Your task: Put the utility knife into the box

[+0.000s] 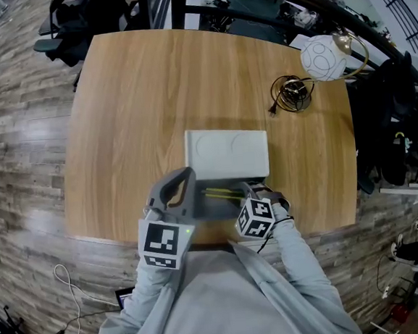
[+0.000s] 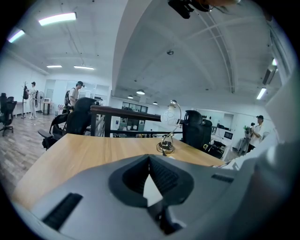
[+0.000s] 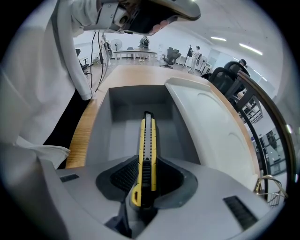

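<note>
The yellow-and-black utility knife (image 3: 146, 154) is clamped between the jaws of my right gripper (image 3: 145, 176), blade end pointing forward over the inside of the open grey box (image 3: 122, 108). In the head view the knife (image 1: 222, 193) hangs over the box (image 1: 214, 209) near the table's front edge, with the right gripper (image 1: 244, 191) at its right end. The box's white lid (image 1: 226, 154) lies flipped back beyond it. My left gripper (image 1: 188, 174) hovers over the box's left side. Its jaws are shut with nothing between them (image 2: 150, 161).
A desk lamp with a white globe (image 1: 323, 56) and a coiled cable at its base (image 1: 292, 93) stand at the back right of the wooden table (image 1: 131, 111). Office chairs and a railing lie beyond the far edge. People stand far off in the room.
</note>
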A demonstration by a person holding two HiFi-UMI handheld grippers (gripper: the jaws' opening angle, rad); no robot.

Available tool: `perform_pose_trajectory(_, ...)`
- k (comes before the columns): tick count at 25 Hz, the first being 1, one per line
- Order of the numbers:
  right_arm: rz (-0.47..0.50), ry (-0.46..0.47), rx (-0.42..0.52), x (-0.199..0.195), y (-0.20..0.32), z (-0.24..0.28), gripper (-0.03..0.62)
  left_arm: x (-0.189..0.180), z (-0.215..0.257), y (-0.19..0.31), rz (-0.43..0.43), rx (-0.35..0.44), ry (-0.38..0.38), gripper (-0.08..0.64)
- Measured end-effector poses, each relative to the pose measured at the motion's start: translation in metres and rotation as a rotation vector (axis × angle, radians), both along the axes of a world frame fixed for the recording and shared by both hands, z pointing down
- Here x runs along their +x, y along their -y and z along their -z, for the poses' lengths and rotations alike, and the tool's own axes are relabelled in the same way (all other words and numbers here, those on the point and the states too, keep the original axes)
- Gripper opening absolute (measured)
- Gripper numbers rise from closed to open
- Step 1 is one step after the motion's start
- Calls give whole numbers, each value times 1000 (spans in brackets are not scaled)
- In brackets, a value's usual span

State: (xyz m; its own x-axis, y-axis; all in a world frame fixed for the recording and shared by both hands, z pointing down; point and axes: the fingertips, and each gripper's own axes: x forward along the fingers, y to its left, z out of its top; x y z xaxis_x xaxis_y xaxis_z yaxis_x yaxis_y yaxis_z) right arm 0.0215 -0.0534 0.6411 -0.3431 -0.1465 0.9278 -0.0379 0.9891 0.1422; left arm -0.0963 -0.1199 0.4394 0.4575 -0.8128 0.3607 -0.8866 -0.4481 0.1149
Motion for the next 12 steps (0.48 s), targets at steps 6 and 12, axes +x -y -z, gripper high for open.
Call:
perform_pose_trajectory(6,-23,-6,-5,1,2,0,126,2,1,-1,-5,4,-1,20)
perform_pose_trajectory(12,-52,-2,-25,1,2,1,127,1,3,-3,-7,9,-3,20)
